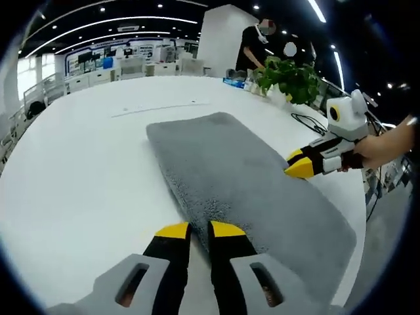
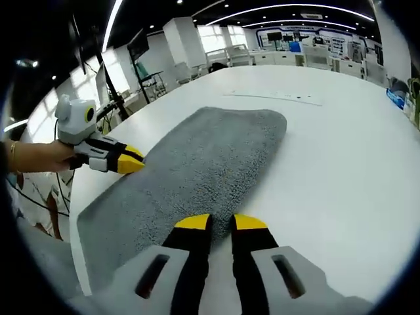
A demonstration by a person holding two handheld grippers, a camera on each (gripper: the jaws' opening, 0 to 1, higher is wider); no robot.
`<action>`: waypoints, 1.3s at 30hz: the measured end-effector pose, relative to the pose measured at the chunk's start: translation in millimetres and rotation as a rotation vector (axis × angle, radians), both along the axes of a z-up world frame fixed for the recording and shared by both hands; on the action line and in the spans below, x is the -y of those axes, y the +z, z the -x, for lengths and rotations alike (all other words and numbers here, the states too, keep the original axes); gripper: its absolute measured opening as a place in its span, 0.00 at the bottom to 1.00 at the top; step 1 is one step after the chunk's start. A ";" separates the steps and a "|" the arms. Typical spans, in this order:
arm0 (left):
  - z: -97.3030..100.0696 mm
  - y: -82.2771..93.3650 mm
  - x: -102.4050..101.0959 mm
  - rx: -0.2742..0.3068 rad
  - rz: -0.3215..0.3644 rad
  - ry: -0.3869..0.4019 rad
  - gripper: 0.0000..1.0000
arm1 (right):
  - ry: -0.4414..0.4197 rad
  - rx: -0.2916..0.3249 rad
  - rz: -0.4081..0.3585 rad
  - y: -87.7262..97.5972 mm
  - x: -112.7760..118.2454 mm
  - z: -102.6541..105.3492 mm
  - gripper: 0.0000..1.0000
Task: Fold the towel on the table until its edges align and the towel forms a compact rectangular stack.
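A grey towel (image 1: pixel 243 177) lies flat on the white table (image 1: pixel 79 170) as a long, narrow folded strip. My left gripper (image 1: pixel 200 229) stands at the strip's near long edge with its jaws shut, and the towel edge runs just past its yellow tips. From the right comes the right gripper (image 1: pixel 298 164), held by a hand, with its tips together at the opposite long edge. In the right gripper view the towel (image 2: pixel 197 164) stretches away from my right gripper (image 2: pixel 220 222), which is shut over its near edge. The left gripper (image 2: pixel 131 161) touches the far edge. No part of the towel is lifted.
A potted green plant (image 1: pixel 289 79) and a black cable (image 1: pixel 308 121) sit near the table's far right edge, and a person stands behind them. A thin line of small items (image 2: pixel 275 96) lies beyond the towel's far end. Bare table top (image 2: pixel 341 164) spreads wide beside the towel.
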State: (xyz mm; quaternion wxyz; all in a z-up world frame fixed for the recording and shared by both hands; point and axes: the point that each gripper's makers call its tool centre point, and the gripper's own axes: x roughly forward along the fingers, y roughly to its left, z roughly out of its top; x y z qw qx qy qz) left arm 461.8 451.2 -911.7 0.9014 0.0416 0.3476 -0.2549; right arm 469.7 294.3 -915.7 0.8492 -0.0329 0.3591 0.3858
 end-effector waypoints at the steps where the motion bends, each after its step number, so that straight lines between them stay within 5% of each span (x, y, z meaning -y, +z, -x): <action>1: 0.6 0.2 0.6 0.001 -0.002 0.000 0.08 | 0.004 0.001 0.004 -0.2 0.3 -0.5 0.08; 12: 1.9 -1.1 20.2 -0.045 0.027 0.020 0.06 | 0.007 0.017 0.019 0.5 21.8 -1.7 0.06; 16: 4.1 0.0 47.3 -0.031 0.039 -0.007 0.06 | 0.046 0.069 0.083 1.1 49.9 1.0 0.06; 27: 18.9 1.5 133.6 0.010 0.033 -0.104 0.06 | -0.043 0.080 0.101 3.4 132.7 15.1 0.05; 37: 16.1 1.5 134.5 -0.022 0.075 -0.055 0.06 | -0.114 0.090 0.066 4.3 134.9 17.0 0.05; 39: 16.5 2.3 134.4 -0.021 0.077 -0.055 0.06 | -0.070 0.095 0.112 5.0 133.6 15.7 0.05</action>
